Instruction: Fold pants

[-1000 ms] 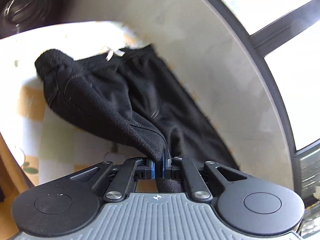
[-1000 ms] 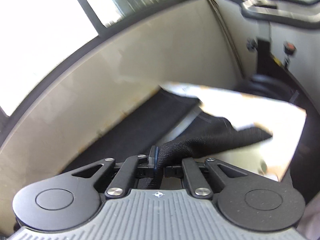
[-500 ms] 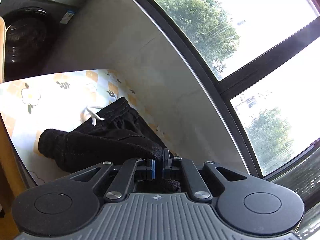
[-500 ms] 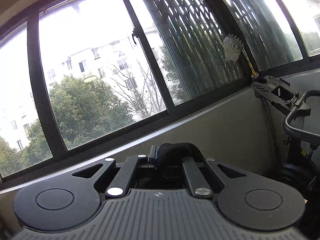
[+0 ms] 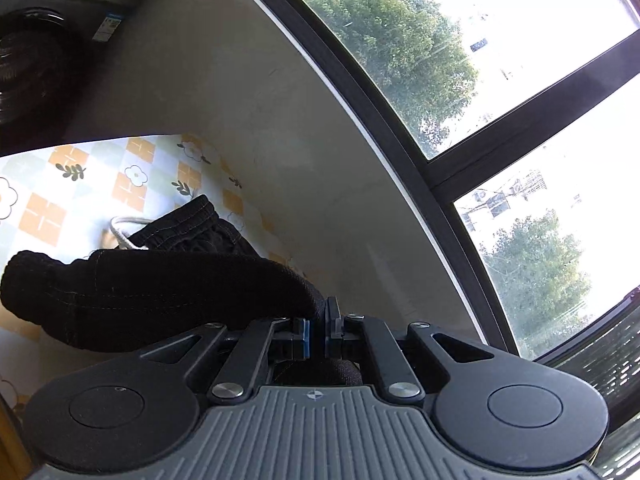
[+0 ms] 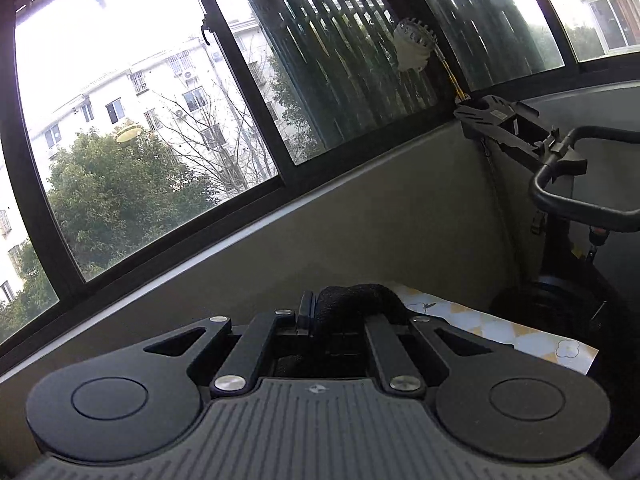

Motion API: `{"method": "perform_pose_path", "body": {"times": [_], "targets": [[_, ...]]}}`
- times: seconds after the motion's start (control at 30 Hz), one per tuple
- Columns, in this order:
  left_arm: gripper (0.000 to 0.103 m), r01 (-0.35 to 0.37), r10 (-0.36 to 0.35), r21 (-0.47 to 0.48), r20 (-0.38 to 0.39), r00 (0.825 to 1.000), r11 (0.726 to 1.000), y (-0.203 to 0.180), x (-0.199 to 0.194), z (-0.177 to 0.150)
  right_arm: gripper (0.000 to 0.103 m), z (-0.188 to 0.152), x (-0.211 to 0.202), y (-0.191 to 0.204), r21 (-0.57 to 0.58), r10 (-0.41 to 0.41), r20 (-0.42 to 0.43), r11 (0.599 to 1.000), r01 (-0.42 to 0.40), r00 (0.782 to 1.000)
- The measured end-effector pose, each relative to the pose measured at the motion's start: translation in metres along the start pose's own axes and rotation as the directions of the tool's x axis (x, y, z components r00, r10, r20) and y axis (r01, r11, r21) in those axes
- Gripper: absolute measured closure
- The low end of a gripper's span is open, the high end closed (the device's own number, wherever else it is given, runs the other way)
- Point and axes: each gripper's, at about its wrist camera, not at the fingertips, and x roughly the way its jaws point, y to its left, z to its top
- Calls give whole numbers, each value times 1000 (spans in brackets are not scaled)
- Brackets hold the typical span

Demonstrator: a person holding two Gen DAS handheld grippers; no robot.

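The black pants (image 5: 160,292) lie across the table with the flower-patterned cloth (image 5: 80,184). Their waistband with a white drawstring (image 5: 124,232) is at the far side. My left gripper (image 5: 318,330) is shut on a fold of the pants and holds it above the table. My right gripper (image 6: 320,316) is shut on another bunch of the black pants (image 6: 356,300), which curls over its fingers. Most of the pants are hidden from the right wrist view.
A beige wall (image 5: 280,128) under large windows (image 6: 140,120) runs along the table's far edge. A washing machine (image 5: 36,32) stands beyond the table's left end. An exercise bike (image 6: 568,184) stands beyond the right end of the table (image 6: 500,332).
Both grippers have lifted and tilted up with the pants still clamped. The views swung from the table to the windows. The cloth now drapes lower over the table.
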Motion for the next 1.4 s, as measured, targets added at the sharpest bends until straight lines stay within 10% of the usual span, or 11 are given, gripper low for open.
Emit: {"method": "perform_pose_path", "body": {"times": [0.57,0.73,0.87,0.97,1.2,1.4], "targets": [[96,-214,211,72,53,976,974,-91,205,-2,99,-14,252,-7,-33,20,-238,999,-29,971],[96,-295,289,119,65,955,948,-100,283,0,97,-32,353,13,-90,40,-339,993,-74,940],[80,-349,352,138,0,936,927,-94,333,1,78,-60,418,23,-162,-45,-482,986,-38,875],[65,-319,331,186,-34,943,929,-99,339,-3,55,-69,419,19,-171,-67,-493,985,-22,867],[51,-186,236,286,-151,960,940,-105,285,-25,55,-69,359,-11,-69,-16,-476,997,-20,879],[49,-136,237,424,-197,951,896,-77,210,-55,55,-80,292,-19,-121,-44,-466,993,-14,884]]}}
